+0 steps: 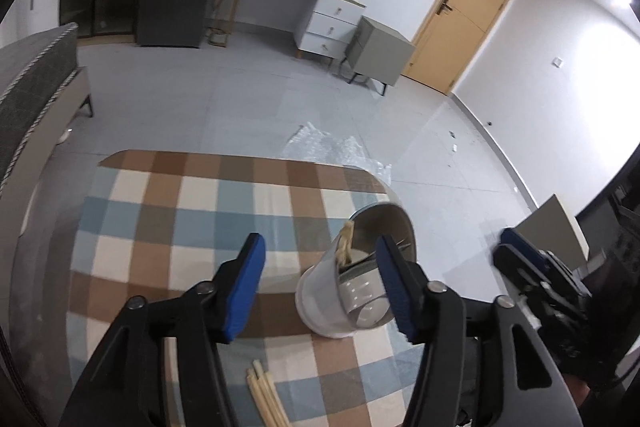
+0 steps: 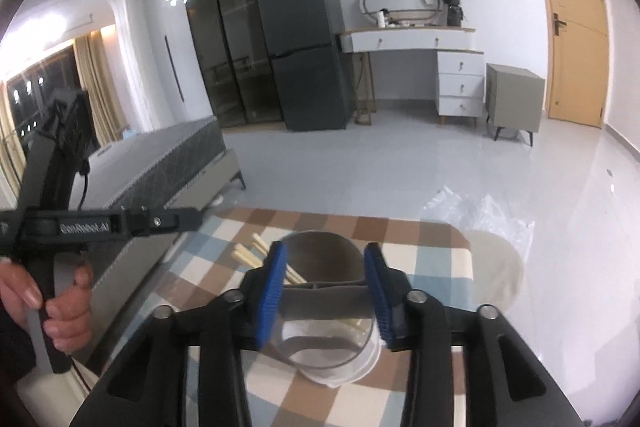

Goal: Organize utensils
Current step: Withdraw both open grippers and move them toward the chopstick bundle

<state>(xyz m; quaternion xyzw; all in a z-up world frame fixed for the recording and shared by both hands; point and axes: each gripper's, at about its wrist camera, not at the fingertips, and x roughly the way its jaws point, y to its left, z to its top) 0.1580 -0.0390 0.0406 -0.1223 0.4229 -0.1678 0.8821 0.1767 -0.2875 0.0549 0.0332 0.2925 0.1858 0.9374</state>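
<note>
A grey-and-white utensil holder (image 1: 352, 275) stands tilted on the checked tablecloth (image 1: 180, 211), with a wooden utensil (image 1: 345, 242) inside it. Wooden chopsticks (image 1: 266, 397) lie on the cloth at the near edge, below and between my left fingers. My left gripper (image 1: 320, 267) is open and empty, its right finger in front of the holder. In the right wrist view my right gripper (image 2: 325, 287) is closed on the holder (image 2: 320, 331), one pad against each side. The chopsticks (image 2: 256, 255) show behind its left finger.
The table's far edge (image 1: 248, 157) is near; crumpled clear plastic (image 1: 332, 151) lies on the floor beyond it. A bed (image 2: 160, 171) stands at the left. A fridge, a desk with drawers and a door are at the back.
</note>
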